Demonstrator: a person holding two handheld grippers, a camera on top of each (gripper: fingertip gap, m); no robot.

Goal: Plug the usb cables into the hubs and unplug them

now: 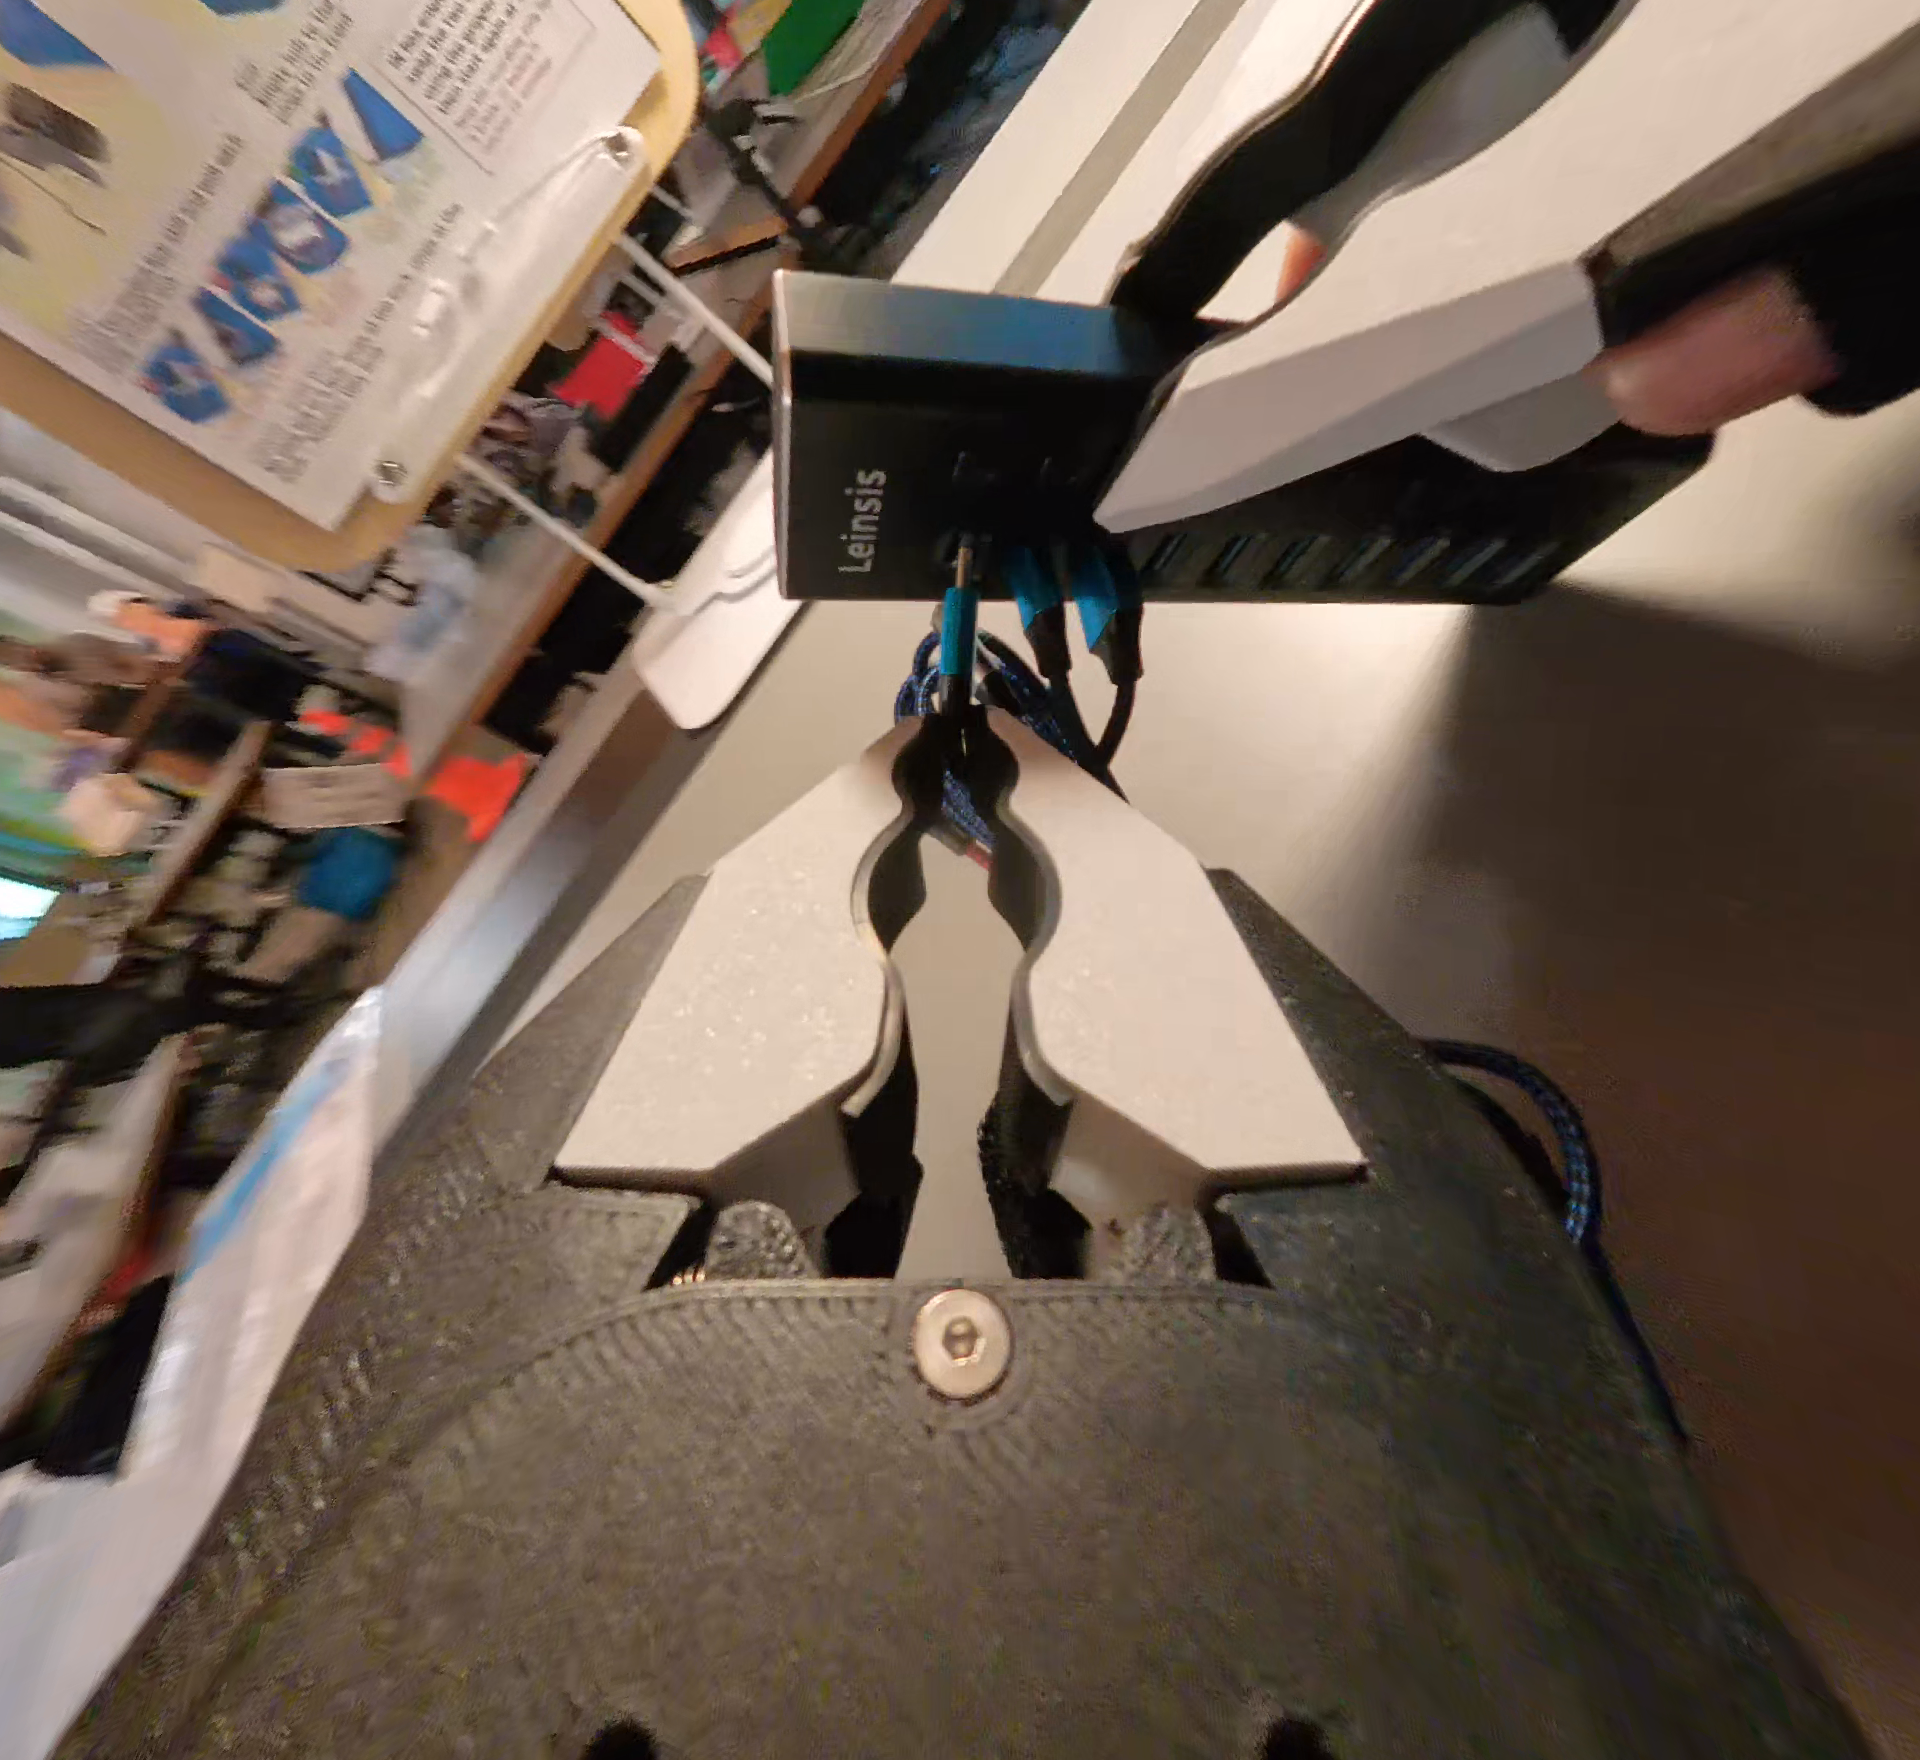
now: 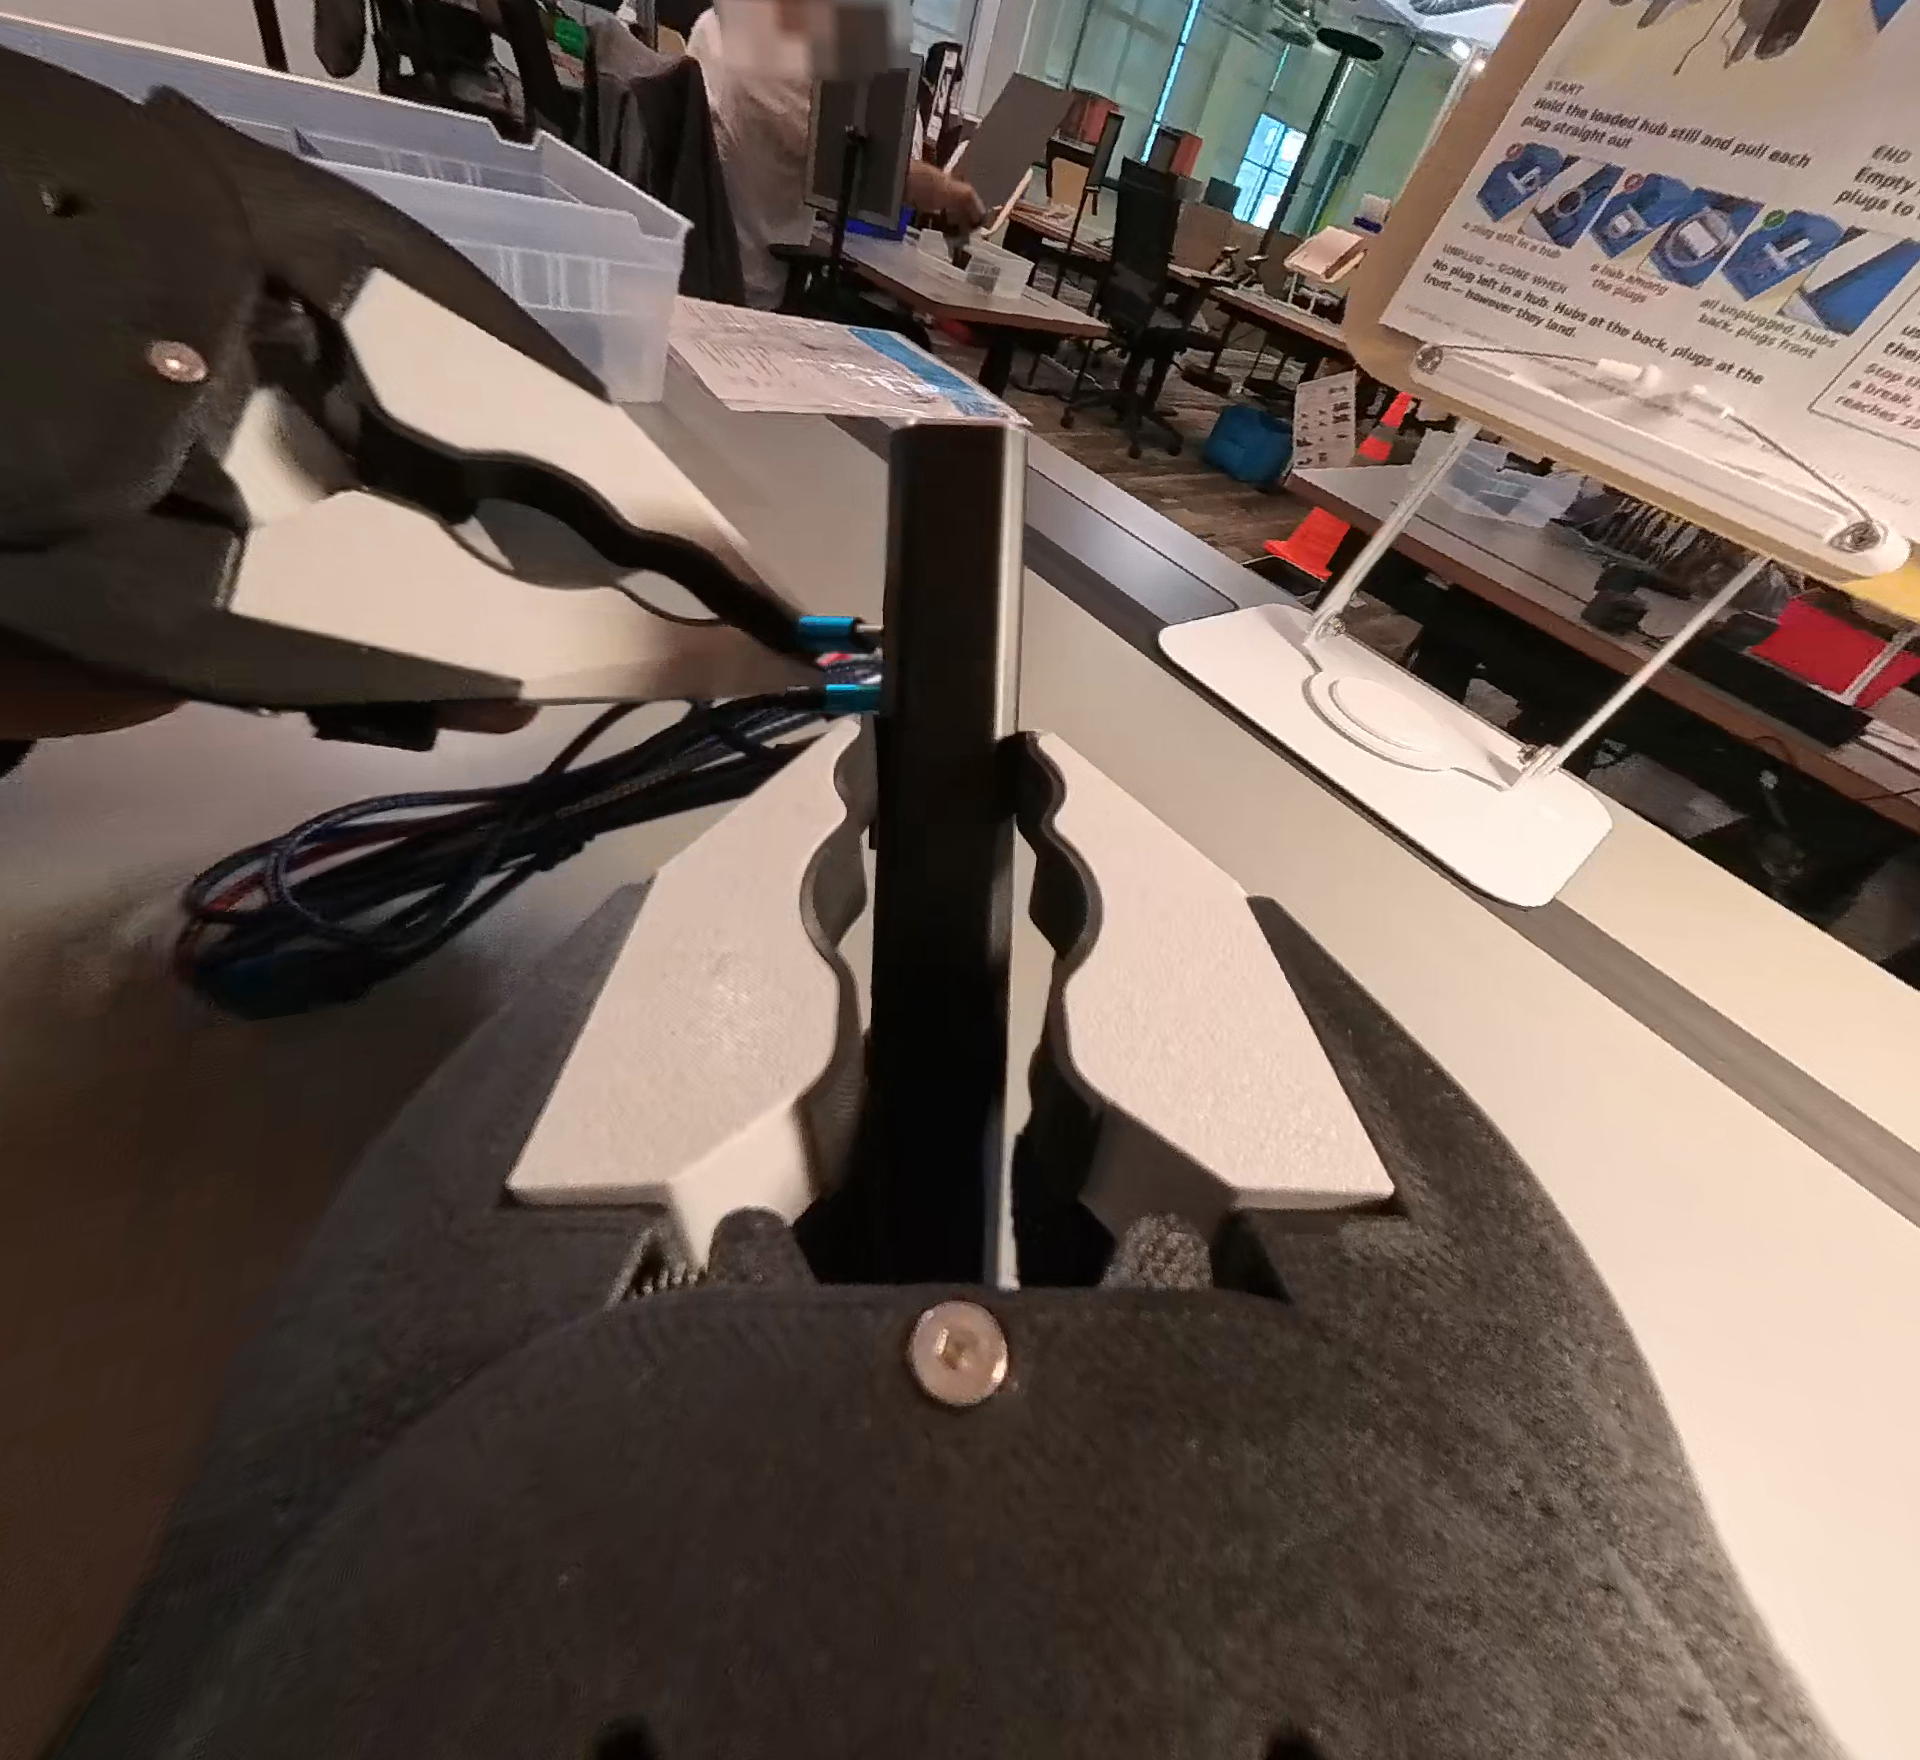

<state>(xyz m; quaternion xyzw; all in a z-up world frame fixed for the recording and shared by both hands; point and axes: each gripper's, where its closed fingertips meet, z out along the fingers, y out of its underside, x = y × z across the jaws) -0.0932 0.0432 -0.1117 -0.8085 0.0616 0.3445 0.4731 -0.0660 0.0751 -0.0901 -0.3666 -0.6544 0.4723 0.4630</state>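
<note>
Left gripper (image 1: 951, 754) clamps the outermost blue-collared plug (image 1: 957, 635), half-drawn from the hub (image 1: 935, 422) held firm by right gripper (image 2: 940, 775); pull straight

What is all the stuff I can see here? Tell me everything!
Black box-shaped USB hub: one, lifted above the table, clamped by the right gripper.
Blue-tipped USB plugs: three, at the hub's ports.
Braided blue and black cables: a bundle, trailing onto the table.
Grey table: one, underneath.
White stand holding a printed sheet: one, at the table's far edge.
Clear plastic bin: one, far left.
Left gripper: fingers closed on the leftmost plug's cable.
</note>
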